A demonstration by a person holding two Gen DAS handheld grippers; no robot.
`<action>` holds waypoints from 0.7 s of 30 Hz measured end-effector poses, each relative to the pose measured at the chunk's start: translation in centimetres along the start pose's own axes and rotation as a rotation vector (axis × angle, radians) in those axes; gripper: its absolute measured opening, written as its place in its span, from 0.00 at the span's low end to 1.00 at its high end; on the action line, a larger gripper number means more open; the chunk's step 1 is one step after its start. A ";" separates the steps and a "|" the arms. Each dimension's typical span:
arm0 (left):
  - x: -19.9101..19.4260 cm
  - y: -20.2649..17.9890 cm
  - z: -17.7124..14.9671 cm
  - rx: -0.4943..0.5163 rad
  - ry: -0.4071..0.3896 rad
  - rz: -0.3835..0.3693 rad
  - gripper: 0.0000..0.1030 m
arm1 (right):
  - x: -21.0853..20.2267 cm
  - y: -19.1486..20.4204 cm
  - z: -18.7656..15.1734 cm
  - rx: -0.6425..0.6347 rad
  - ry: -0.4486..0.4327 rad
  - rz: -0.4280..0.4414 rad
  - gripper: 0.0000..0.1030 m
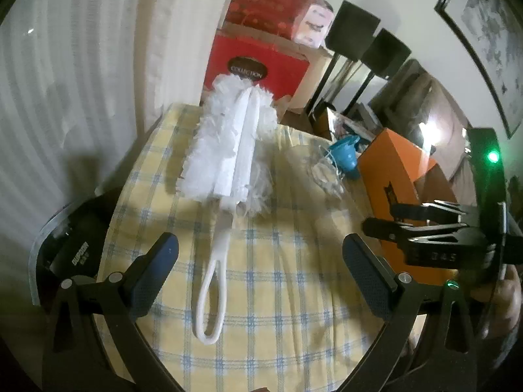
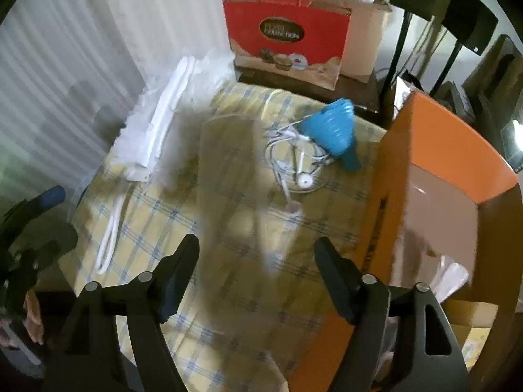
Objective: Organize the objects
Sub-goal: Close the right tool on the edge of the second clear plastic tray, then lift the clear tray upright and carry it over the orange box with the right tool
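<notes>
A white fluffy duster (image 1: 228,150) with a looped handle lies on the yellow checked cloth (image 1: 268,294), pointing away from me. My left gripper (image 1: 258,261) hangs open above the handle loop with nothing between its fingers. In the right wrist view the duster (image 2: 160,124) lies at the left. A blue funnel (image 2: 336,130) and tangled white earphones (image 2: 300,166) rest further back beside an open orange box (image 2: 441,176). My right gripper (image 2: 258,268) is open over bare cloth, left of the box. The right gripper's fingers (image 1: 425,222) show at the right of the left wrist view.
A red paper bag marked COLLECTION (image 2: 287,39) stands behind the table, with black speaker stands (image 2: 395,52) to its right. White curtains (image 1: 81,81) hang at the left. A black device (image 1: 72,254) sits off the table's left edge.
</notes>
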State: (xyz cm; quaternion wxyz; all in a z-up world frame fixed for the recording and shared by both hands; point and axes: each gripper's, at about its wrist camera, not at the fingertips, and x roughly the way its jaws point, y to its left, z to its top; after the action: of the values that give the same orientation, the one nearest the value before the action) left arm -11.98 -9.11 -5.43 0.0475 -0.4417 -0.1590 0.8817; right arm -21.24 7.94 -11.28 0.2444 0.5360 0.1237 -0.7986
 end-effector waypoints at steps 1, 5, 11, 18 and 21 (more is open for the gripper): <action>0.0 0.0 -0.1 0.002 0.001 0.004 0.97 | 0.4 0.1 0.1 0.001 0.008 0.010 0.72; -0.2 0.3 -0.2 -0.014 -0.002 0.008 0.97 | 1.8 1.2 0.7 -0.040 0.026 -0.042 0.74; -0.1 0.6 -0.2 -0.023 -0.001 0.008 0.97 | 3.8 1.7 0.9 -0.075 0.065 -0.106 0.67; -0.1 0.6 -0.2 -0.022 -0.002 0.006 0.97 | 4.2 1.8 0.6 -0.090 0.070 -0.099 0.54; -0.1 0.4 -0.1 -0.018 -0.003 0.005 0.97 | 2.2 1.5 0.4 -0.070 0.031 -0.059 0.54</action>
State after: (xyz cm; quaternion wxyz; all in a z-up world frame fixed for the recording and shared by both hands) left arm -11.84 -9.48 -5.56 0.0412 -0.4409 -0.1660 0.8811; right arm -21.45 5.89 -13.06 0.2375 0.5354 0.1707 -0.7923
